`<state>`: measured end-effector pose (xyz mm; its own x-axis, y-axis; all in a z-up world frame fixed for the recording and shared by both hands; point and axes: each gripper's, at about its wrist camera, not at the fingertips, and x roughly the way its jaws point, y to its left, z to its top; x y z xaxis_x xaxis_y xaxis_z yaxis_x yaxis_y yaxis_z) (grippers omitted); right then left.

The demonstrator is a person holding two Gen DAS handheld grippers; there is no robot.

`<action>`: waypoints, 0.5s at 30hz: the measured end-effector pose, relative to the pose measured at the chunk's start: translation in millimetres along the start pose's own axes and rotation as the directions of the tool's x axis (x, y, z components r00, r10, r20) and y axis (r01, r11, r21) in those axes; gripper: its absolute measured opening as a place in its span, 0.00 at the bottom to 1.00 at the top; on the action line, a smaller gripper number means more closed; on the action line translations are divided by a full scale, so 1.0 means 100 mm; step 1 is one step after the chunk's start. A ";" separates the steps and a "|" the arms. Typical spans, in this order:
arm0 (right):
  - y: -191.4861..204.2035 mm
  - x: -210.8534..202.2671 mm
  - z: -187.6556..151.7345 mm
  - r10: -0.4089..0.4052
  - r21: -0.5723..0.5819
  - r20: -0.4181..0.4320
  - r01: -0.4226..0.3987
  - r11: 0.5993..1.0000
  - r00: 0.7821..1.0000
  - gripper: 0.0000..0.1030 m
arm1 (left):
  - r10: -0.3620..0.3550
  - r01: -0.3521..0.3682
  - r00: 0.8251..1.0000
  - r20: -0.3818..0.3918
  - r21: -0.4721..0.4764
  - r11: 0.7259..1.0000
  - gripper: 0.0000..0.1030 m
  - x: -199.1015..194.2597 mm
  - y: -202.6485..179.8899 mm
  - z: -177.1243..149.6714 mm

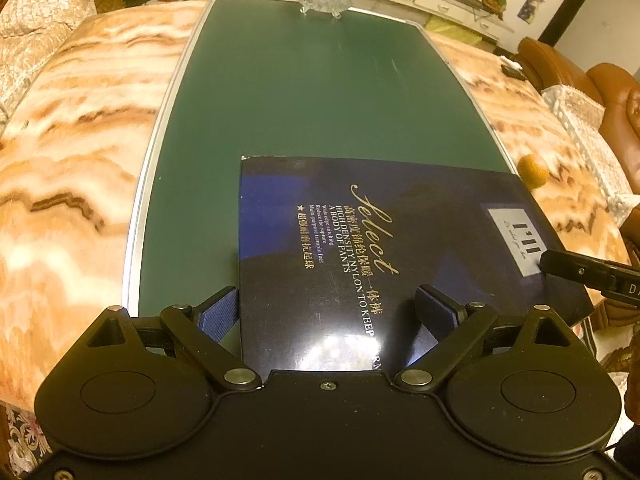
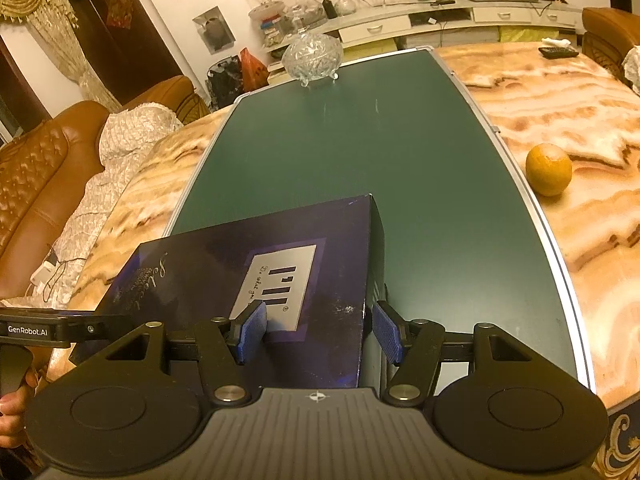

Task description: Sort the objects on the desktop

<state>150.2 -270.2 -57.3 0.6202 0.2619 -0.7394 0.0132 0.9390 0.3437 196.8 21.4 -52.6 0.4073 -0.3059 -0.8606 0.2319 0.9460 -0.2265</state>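
Two grippers at dark box (image 1: 400, 240) on green mat (image 1: 312, 100): left gripper (image 1: 336, 304) jaws apart, right gripper (image 2: 316, 330) grip unclear.

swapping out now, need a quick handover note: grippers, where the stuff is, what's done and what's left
Left gripper: jaws wide, straddling the near left end of the box; pads are at its edges, but a firm grip can't be confirmed.
Right gripper: half open over the box's right corner, one pad above the lid by the silver label, the other beside the side wall; no clear clamp.
Box lies flat at the near end of the green board.
Glass dish stands at the far end.
Orange sits on the marble table, right of the board.
Done: nothing visibly sorted.
Left: move the box, then the orange.
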 end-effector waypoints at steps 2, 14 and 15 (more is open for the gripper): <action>0.00 -0.01 -0.03 -0.002 -0.001 -0.003 0.002 1.000 1.000 0.61 | -0.001 0.001 1.000 -0.004 -0.001 1.000 0.91 0.00 0.00 -0.04; -0.02 -0.04 -0.20 -0.004 0.007 -0.013 0.004 1.000 1.000 0.61 | 0.004 -0.004 1.000 -0.011 0.010 1.000 0.91 -0.02 -0.04 -0.18; -0.03 -0.04 -0.22 -0.004 0.007 -0.014 0.004 1.000 1.000 0.61 | 0.005 -0.005 1.000 -0.011 0.011 1.000 0.91 -0.02 -0.05 -0.20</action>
<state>130.5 -269.0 -67.4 0.6093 0.2616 -0.7485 0.0211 0.9383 0.3451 177.5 19.7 -58.4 0.3983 -0.3001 -0.8668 0.2400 0.9461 -0.2173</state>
